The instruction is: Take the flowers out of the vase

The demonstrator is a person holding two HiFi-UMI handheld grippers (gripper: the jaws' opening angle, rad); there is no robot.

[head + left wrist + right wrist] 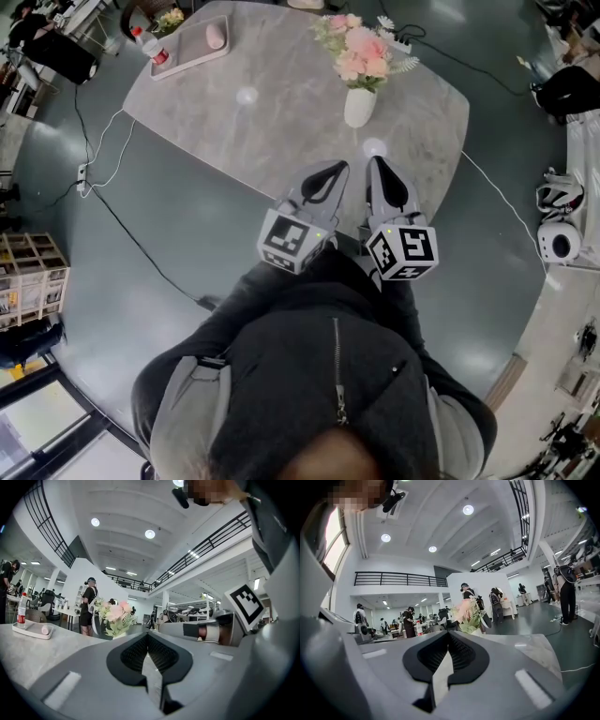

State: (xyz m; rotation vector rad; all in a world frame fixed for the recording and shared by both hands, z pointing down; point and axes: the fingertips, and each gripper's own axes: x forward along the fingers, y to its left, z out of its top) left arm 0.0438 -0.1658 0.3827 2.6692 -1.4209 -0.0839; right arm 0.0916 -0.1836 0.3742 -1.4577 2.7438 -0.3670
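At the near edge of the table, we hold the left gripper and the right gripper side by side, jaws together on nothing. Beyond them the flowers stand in the vase.

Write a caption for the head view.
Shut left tongs and shut right tongs face a vase of flowers on a table.

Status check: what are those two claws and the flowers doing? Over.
Left gripper, right gripper: both shut, empty, at near edge of table. Flowers in white vase, untouched. Nothing between; tray with bottle at far corner.
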